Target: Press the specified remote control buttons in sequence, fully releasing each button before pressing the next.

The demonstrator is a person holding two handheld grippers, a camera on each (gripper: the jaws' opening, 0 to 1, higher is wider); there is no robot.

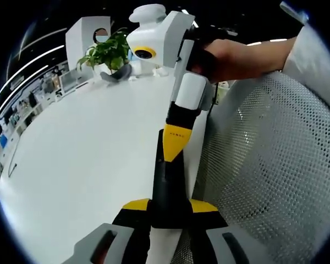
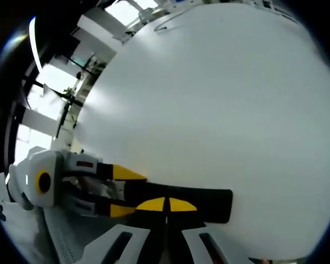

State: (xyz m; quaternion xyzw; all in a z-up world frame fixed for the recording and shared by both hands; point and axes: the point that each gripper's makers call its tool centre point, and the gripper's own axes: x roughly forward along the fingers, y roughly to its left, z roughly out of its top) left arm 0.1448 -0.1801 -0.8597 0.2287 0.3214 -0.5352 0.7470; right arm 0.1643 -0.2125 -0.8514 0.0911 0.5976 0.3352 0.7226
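A black remote control (image 1: 166, 184) is clamped between the yellow-tipped jaws of my left gripper (image 1: 169, 207), out over the white table (image 1: 82, 165). My right gripper (image 1: 174, 144), held by a hand (image 1: 231, 58), comes down from above with its jaws shut and its yellow tip on the remote's far end. In the right gripper view the remote (image 2: 212, 204) lies crosswise. My right gripper (image 2: 166, 204) rests shut on its middle, and my left gripper (image 2: 124, 191) holds it from the left. The remote's buttons are too dark to make out.
A white mesh chair back (image 1: 269, 165) stands close on the right of the table edge. A potted green plant (image 1: 109, 52) and a white panel (image 1: 88, 33) stand at the table's far end. Shelves (image 1: 22, 104) line the room at left.
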